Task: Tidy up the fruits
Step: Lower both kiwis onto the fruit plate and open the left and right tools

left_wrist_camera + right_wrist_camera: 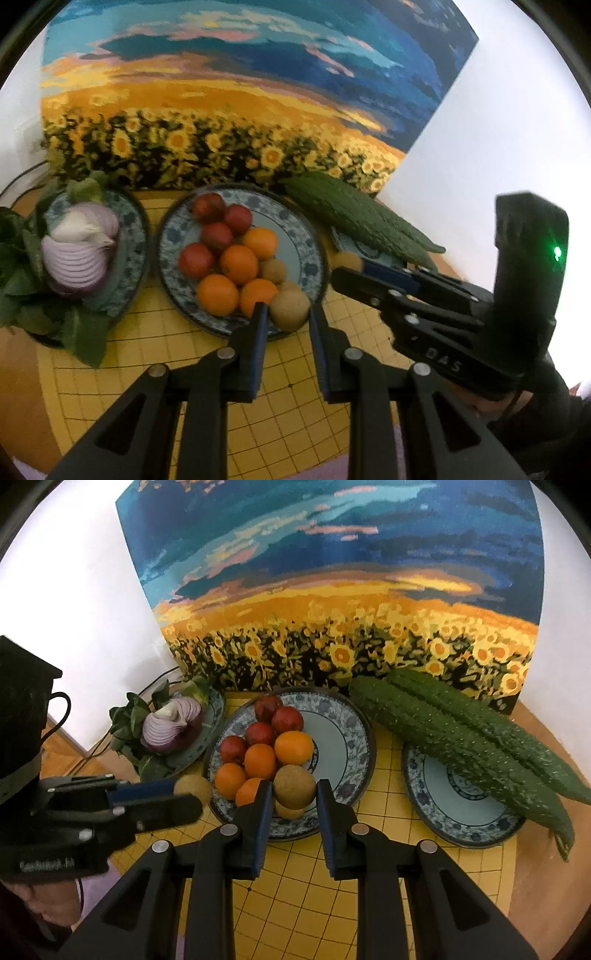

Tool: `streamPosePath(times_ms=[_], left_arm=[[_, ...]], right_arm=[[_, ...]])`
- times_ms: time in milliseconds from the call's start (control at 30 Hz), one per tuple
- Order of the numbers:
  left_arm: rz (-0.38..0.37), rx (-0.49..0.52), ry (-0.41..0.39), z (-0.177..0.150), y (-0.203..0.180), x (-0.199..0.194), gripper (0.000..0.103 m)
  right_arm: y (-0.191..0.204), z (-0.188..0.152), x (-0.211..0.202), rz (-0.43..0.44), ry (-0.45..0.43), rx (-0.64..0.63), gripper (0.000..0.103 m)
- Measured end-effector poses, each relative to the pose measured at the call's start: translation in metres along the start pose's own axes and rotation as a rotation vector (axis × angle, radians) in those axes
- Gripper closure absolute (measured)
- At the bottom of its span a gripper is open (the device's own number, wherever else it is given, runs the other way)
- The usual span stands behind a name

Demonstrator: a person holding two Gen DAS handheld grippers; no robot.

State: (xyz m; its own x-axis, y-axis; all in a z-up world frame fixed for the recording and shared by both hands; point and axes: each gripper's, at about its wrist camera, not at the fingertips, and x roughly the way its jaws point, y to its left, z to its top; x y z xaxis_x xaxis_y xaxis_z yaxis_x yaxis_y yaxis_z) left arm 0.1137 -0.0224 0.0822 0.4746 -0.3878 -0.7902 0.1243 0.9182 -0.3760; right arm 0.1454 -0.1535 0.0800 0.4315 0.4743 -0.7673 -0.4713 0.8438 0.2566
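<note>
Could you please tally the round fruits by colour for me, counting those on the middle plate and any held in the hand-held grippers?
red fruits: 4
orange fruits: 4
brown fruits: 4
Total: 12

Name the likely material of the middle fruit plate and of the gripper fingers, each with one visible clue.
Middle plate: probably glazed ceramic; glossy pale centre, blue floral pattern around the rim. Left gripper fingers: black rigid plastic or metal, unclear which, matt, with silver pins; blue pads inside look rubbery.
</note>
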Motion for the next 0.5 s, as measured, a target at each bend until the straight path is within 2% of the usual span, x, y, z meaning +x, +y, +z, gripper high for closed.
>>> streamPosePath(times_ms=[333,433,500], left_arm=[[0.004,0.01,0.07,-0.002,-0.006,0.036,0.08],[0.024,0.014,0.077,-0.003,-0.009,0.046,0.08],[0.009,0.007,0.068,-0.003,-0.008,0.047,0.08]], right_arm=[[-0.009,-0.001,0.031,0.022,0.074,0.026,0.078],[-0.012,-0.001,0.038,0.025,0.091,0.034,0.078],[-0.016,-0.001,0.043,0.027,0.101,0.045,0.078]])
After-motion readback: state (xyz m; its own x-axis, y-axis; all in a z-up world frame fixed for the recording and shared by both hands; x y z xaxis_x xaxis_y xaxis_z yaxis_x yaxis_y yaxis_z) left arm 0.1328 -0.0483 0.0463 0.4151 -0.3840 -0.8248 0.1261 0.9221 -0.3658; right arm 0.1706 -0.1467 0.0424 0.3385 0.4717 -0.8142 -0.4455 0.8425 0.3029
